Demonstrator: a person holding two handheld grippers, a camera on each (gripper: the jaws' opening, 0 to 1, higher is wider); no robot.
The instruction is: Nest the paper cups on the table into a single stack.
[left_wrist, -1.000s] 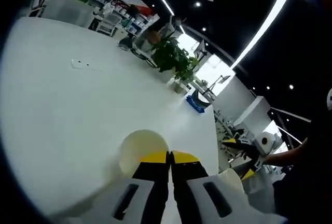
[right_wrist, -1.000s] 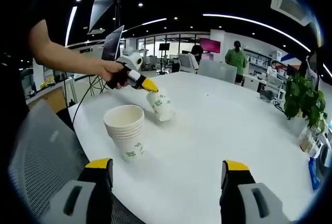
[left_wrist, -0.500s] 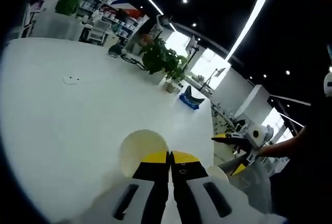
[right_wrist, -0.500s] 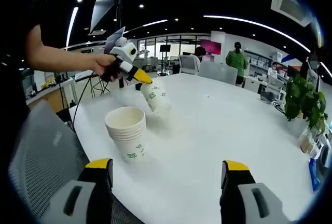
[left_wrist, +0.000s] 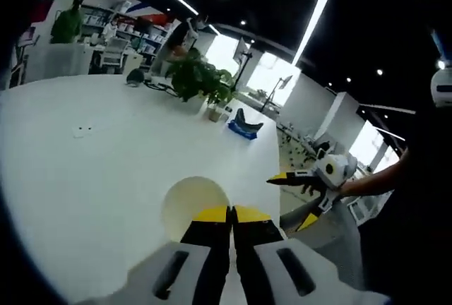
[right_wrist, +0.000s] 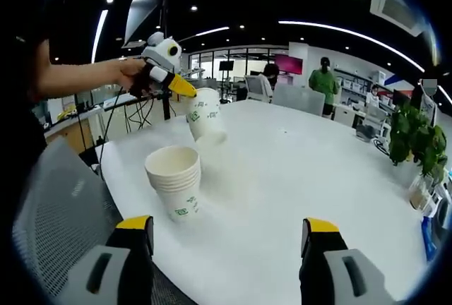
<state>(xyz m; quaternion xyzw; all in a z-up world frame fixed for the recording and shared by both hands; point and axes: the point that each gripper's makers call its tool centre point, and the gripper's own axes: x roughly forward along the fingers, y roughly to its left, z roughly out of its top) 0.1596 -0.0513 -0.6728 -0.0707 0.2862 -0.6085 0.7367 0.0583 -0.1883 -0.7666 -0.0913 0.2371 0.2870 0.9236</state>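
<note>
Single paper cup [right_wrist: 205,115] is off the table, pinched at its rim by the left gripper [right_wrist: 185,90], tilted with its mouth toward that gripper and its base pointing down at the table; green print shows on its side. It hangs above and a bit behind the stack of nested cups [right_wrist: 174,179], clear of it, not touching. The stack stands upright, mouth up, near the close edge of the white table [right_wrist: 296,178], green logo low on the outer cup. In the left gripper view the same cup [left_wrist: 192,205] shows as a pale round mouth just ahead of the yellow tips; left gripper [left_wrist: 231,214] jaws are pressed together on the rim, no gap visible between them. Right gripper [right_wrist: 230,231] has its jaws spread wide, nothing between them, held low over the near table edge, stack slightly left of its centreline. Right gripper [left_wrist: 300,198] also shows in the left gripper view, off the table's far side, jaws apart, held by a hand [left_wrist: 330,186]. The person's hand [right_wrist: 131,73] grips the left gripper's body. A grey mesh chair [right_wrist: 53,206] sits at the table edge beside the stack. A potted plant [right_wrist: 414,142] stands on the far side of the table. A person in green [right_wrist: 324,81] stands in the background.
</note>
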